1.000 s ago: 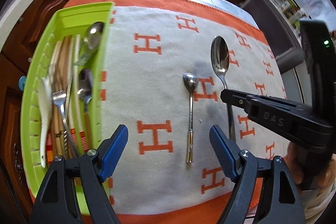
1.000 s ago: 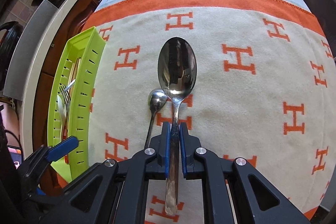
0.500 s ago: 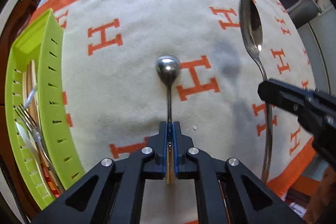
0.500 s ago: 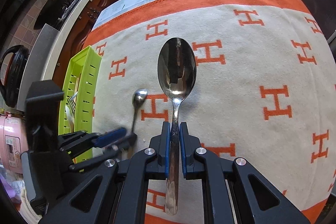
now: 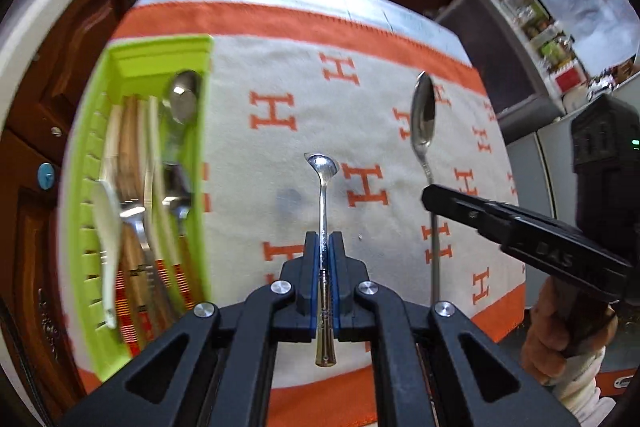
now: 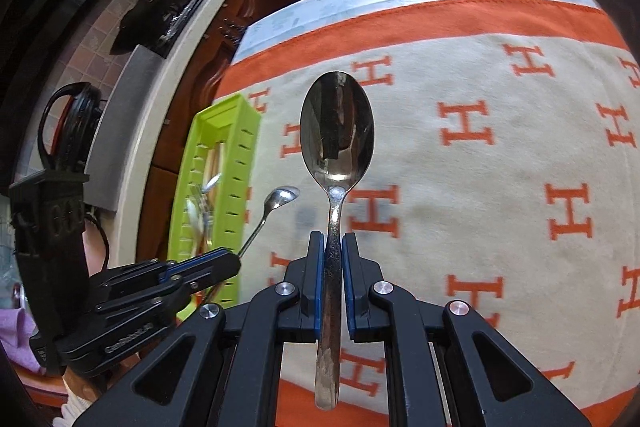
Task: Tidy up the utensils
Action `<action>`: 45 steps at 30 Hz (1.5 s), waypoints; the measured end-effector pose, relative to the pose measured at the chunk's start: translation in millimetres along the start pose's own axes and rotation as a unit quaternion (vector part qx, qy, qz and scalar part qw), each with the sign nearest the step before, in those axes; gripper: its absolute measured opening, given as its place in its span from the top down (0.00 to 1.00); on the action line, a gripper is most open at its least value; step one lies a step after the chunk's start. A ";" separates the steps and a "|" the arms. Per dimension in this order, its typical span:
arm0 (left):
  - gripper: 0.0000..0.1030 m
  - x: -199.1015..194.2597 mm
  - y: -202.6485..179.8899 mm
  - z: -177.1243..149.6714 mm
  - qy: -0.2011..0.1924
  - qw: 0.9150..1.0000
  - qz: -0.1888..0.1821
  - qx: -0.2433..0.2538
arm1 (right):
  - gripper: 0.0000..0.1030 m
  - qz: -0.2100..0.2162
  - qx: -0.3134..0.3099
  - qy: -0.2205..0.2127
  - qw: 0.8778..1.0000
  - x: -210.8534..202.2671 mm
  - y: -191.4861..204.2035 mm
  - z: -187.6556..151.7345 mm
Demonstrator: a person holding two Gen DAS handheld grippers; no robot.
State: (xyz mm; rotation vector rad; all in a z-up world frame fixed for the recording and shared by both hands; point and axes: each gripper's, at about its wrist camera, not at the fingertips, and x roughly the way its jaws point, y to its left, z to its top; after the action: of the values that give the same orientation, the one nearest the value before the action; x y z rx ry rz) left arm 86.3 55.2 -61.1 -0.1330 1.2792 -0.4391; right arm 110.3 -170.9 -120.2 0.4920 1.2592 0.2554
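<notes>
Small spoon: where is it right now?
Left wrist view: the small spoon is centre frame, clamped by its handle in the left gripper, above the cloth, between the green tray and the big spoon.

Two wrist fisheyes look steeply down, close over one orange-bordered cloth (image 5: 280, 79); both share the green tray (image 6: 240, 155), toward nine o'clock.

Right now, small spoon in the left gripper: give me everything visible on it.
The small spoon is a slim, shiny, silver-looking teaspoon with a little oval bowl, a thin neck and a patterned handle that flares at the end. The left gripper is shut on its handle about midway, blue pads on both sides, the handle end sticking out behind. It is clear of the cloth, bowl pointing forward. In the right wrist view it slants up from the pads. Nothing else touches it.
</notes>
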 end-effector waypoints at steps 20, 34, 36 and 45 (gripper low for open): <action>0.98 5.5 114.2 -40.6 -0.059 0.991 0.085 -0.083 | 0.92 0.009 -0.045 0.087 0.995 127.2 174.1 35.9; 0.33 -16.5 113.2 -55.6 -0.099 0.982 0.127 -0.097 | 0.78 -0.041 -0.067 0.071 0.994 152.8 185.0 48.8; 0.30 -21.1 113.5 -56.0 -0.105 0.980 0.135 -0.101 | 0.75 -0.037 -0.068 0.061 0.995 140.4 185.4 45.3; 0.19 -26.8 115.1 -61.9 -0.104 0.976 0.148 -0.118 | 0.73 -0.059 -0.077 0.071 0.993 101.5 140.6 11.5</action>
State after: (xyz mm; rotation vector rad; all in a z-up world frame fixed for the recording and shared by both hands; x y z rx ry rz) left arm 50.0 179.3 -93.8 -0.1800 1.1186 -0.0138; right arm 162.8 -5.9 -134.7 0.2685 1.3901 0.2886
